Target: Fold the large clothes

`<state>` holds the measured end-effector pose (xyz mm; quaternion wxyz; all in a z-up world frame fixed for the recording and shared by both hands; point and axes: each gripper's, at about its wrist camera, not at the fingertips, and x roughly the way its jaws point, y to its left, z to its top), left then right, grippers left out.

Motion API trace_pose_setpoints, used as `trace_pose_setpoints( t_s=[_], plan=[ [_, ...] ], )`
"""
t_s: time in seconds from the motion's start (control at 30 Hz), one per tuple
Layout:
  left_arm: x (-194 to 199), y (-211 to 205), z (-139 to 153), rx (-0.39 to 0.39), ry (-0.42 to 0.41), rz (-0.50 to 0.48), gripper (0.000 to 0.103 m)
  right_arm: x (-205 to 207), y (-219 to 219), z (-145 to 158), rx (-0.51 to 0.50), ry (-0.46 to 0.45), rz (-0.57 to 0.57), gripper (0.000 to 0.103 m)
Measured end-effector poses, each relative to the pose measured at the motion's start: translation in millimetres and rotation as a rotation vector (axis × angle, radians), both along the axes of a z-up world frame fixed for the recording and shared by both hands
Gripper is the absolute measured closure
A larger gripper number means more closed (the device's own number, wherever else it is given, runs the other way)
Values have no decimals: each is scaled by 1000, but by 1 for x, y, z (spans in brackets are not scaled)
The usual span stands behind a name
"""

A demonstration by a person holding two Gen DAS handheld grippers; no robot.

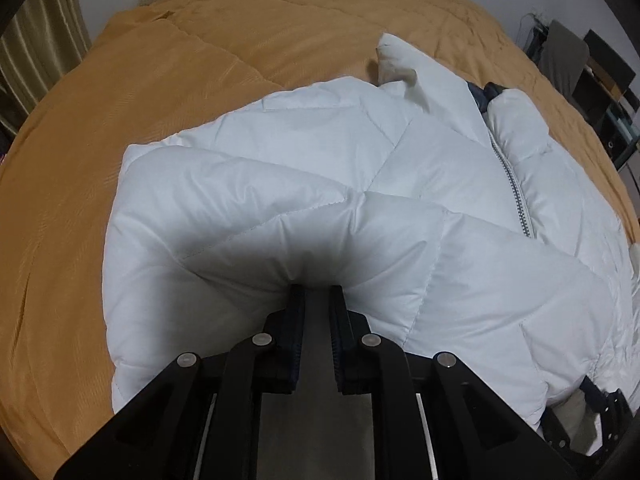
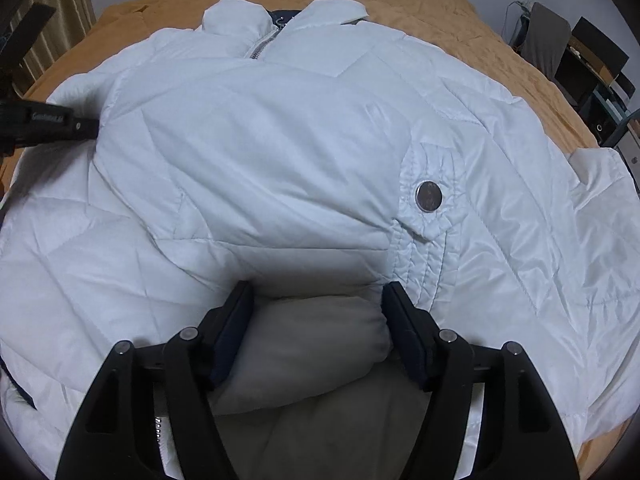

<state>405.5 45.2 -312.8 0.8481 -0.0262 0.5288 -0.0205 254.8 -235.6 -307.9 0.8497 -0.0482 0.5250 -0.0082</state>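
One white quilted puffer jacket [image 2: 280, 152] lies spread on a bed covered with an orange-tan bedspread [image 1: 60, 200]. In the right wrist view its long axis runs away from the camera: the collar [image 2: 320, 10] and the top of the single zipper [image 2: 262, 44] point to the far end of the bed, the hem lies nearest the lens. In the left wrist view the same jacket [image 1: 280, 168] runs slantwise, with the zipper [image 1: 514, 184] going up and to the right toward the collar.

The left tool [image 1: 316, 292] points steeply down, its two fingers drawn nearly together and clamped on a puffy fold of the jacket, which bulges out directly ahead of the tips and to both sides. It shows in the right wrist view as a dark bar [image 2: 52, 120] at the jacket's left edge.

The right tool [image 2: 316, 292] stands with its fingers well apart; a rounded roll of jacket fabric lies between them, and the pads do not appear to press on it. Just ahead and to the right of it sits one flap with a single round metal snap [image 2: 429, 197].

Dark furniture [image 2: 576, 52] stands beyond the bed at the right, and a curtain [image 1: 44, 28] hangs at the left.
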Motion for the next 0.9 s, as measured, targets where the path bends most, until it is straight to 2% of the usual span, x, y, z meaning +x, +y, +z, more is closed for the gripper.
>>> trace_pose_setpoints(
  t_s=[0.07, 0.17, 0.27, 0.33, 0.4, 0.5, 0.57, 0.67, 0.77, 0.87, 0.9],
  plan=[
    [-14, 9, 15, -49, -13, 51, 90, -3, 0, 0, 5, -2, 2, 34],
    [-70, 19, 29, -186, -41, 66, 90, -12, 4, 0, 24, -7, 16, 32],
    [-111, 11, 0, -170, 28, -13, 90, -21, 4, 2, 36, -17, 22, 31],
    [-121, 10, -12, -147, -48, -38, 90, -29, 7, 10, 36, -8, 15, 30],
    [-116, 13, -16, -175, -55, -10, 90, -34, -4, 33, 79, -25, 15, 30],
    [-110, 18, -18, -212, -33, 17, 89, -56, -53, 92, 169, -178, -51, 27],
    [-106, 21, -20, -226, -42, 17, 89, -80, -107, 127, 222, -249, -173, 8],
    [-115, 15, -19, -226, -58, 12, 90, -136, -199, 149, 395, -326, -379, 3],
    [-115, 14, -20, -208, -69, 12, 89, -185, -276, 140, 493, -341, -611, 0],
    [-121, 7, -21, -172, -88, 3, 89, -207, -339, 104, 560, -277, -816, 0],
    [-121, 6, -21, -163, -94, 1, 89, -209, -351, 94, 615, -286, -844, 0]
  ],
)
